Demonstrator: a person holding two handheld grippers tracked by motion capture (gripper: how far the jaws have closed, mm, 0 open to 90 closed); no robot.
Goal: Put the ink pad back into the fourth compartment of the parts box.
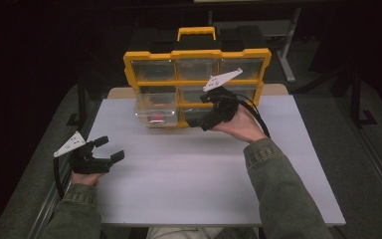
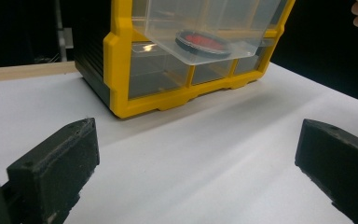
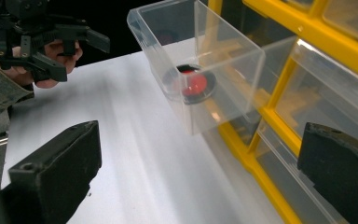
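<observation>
A white table (image 1: 204, 179) bears a yellow drawer cabinet (image 1: 197, 56) ahead of both grippers. Its clear drawer (image 3: 200, 60), pulled out left of the right gripper (image 1: 205, 119), holds a red-and-black disc (image 3: 191, 84). The left gripper (image 1: 105, 149) hovers low; both have jaws wide, empty. The right jaw tips are hard to make out against the cabinet.

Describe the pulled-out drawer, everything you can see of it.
The drawer is clear plastic, boxy and open-topped with thin walls. It sticks far out of the yellow organizer's middle row, left column, overhanging the white table. Its back end sits in the frame. A round black-rimmed red disc lies flat on its floor. Neither gripper touches it.
</observation>
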